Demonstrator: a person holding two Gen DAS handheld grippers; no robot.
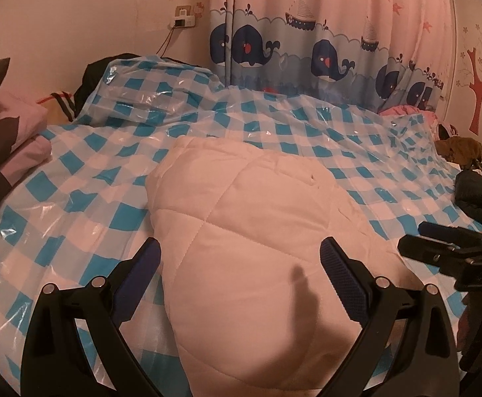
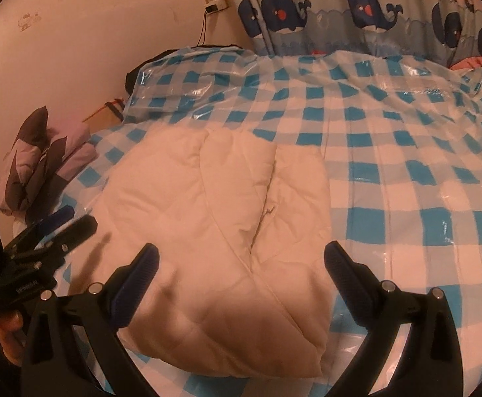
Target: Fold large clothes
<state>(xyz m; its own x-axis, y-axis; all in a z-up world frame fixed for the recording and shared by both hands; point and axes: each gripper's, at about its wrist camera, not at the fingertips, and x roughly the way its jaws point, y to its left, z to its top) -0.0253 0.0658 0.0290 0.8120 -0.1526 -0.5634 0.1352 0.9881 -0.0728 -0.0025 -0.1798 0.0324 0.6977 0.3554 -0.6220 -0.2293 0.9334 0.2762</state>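
Lying folded: a white quilted garment [image 1: 241, 231] rests as a thick padded bundle on the blue-and-white checked plastic sheet [image 1: 75, 192] that covers the bed.
Garment from the right wrist view: the bundle [image 2: 214, 218] shows stitched panels and a deep crease down its middle, with its near rounded edge toward the camera.
Left gripper [image 1: 241, 261]: fingers spread wide, one on each side of the bundle's near end, hovering above it with nothing between them.
Right gripper [image 2: 241, 264]: fingers also spread wide over the near part of the garment, gripping nothing.
Each gripper seen from the other: the right gripper shows at the right edge of the left wrist view [image 1: 452, 248]; the left one shows at the left edge of the right wrist view [image 2: 49, 235], beside the garment's left side.
Sheet: glossy and wrinkled, rising over a hump near the wall.
Left of the bed: a folded lilac and grey blanket [image 2: 42, 165].
Behind: a whale-print curtain [image 1: 323, 49] and a wall socket [image 1: 184, 18] with a cord hanging down.
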